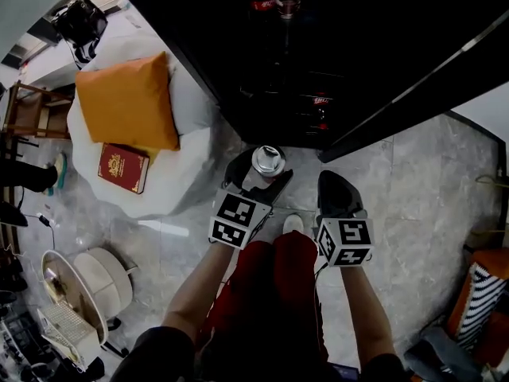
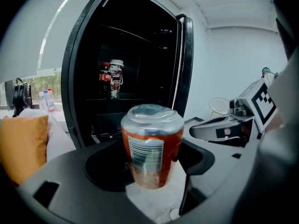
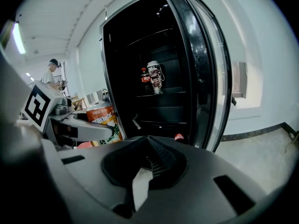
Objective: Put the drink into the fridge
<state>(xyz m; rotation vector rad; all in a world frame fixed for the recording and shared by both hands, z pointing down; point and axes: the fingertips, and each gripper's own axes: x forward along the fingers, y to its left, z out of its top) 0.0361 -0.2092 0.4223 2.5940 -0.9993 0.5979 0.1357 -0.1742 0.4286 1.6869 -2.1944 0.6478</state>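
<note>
- The tall black fridge (image 3: 140, 50) stands with its black door (image 3: 202, 69) swung open to its right side.
- The left gripper (image 1: 266, 175) grips an orange drink can with a silver top (image 2: 152, 146). Its jaws stand wide and press on the sides of the can.
- The can is almost upright, in front of the fridge opening and outside it, above the floor.
- The right gripper (image 3: 148, 148) is in front of the fridge, beside the left one. Its jaws are together and hold nothing.
- Inside the fridge, on a shelf, a dark cola bottle with a red label (image 3: 145, 80) stands just beside a pale bottle (image 3: 155, 77).
- Left of the fridge lies an orange square cushion (image 1: 131, 102).
</note>
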